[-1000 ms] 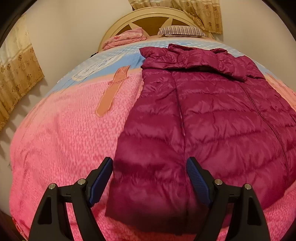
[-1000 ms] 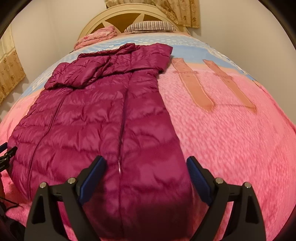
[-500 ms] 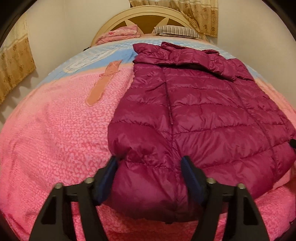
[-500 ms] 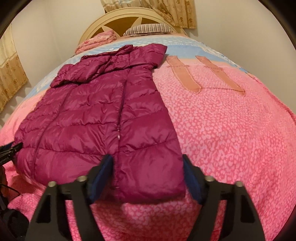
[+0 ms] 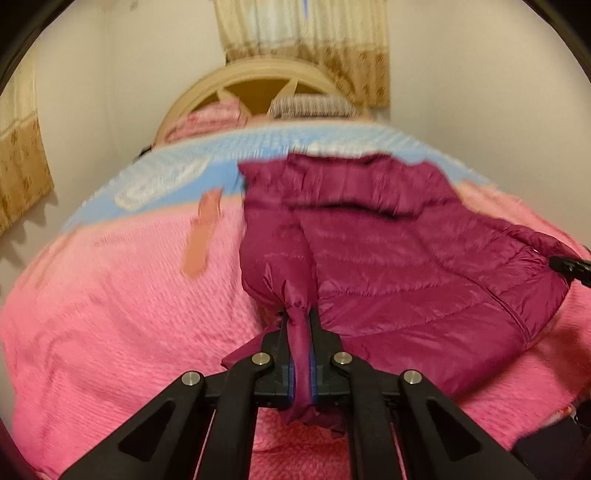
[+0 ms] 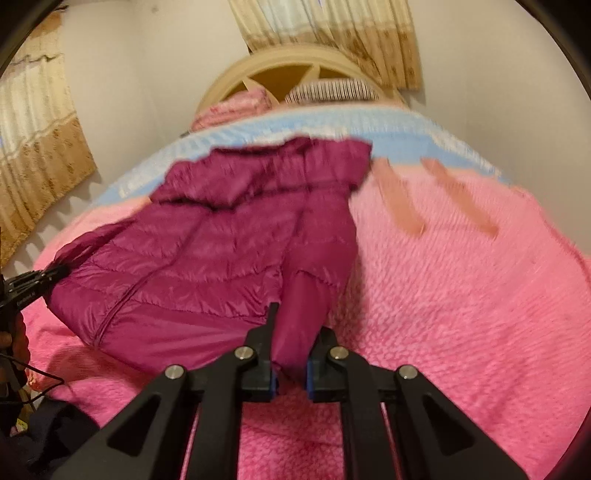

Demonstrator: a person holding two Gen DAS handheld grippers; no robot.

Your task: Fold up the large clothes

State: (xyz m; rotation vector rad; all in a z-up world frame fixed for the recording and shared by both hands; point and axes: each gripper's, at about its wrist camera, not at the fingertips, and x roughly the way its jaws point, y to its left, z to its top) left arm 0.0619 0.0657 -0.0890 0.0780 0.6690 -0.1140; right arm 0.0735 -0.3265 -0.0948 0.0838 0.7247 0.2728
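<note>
Lying spread across the pink bedspread (image 5: 110,314), the magenta quilted down jacket (image 5: 406,266) had its collar end toward the cream headboard (image 5: 258,79) and its hem toward the cameras. The left gripper (image 5: 300,325) was clamped on the hem corner at its own side of the jacket: its jaws had just been closing, and a bunched fold of the shiny fabric was squeezed between the pads, with the loose end hanging below them. The right gripper (image 6: 291,325) pinched the opposite hem corner in the same way, its jaws likewise having just closed, and a thicker roll of fabric filled the narrow gap between the blue-edged pads. Both corners were raised off the bedspread, so that the lower edge of the jacket sagged between the two grips while the upper part rested on the bed. From the right wrist view the left gripper (image 6: 37,280) showed at the far left edge, against the jacket's corner there, with a hand (image 6: 11,336) beneath it. A striped pillow (image 6: 332,90) and a folded pink blanket (image 6: 232,109) sat at the head of the bed, and patterned beige curtains (image 6: 332,33) hung on the wall behind. Both pictures were blurred.
</note>
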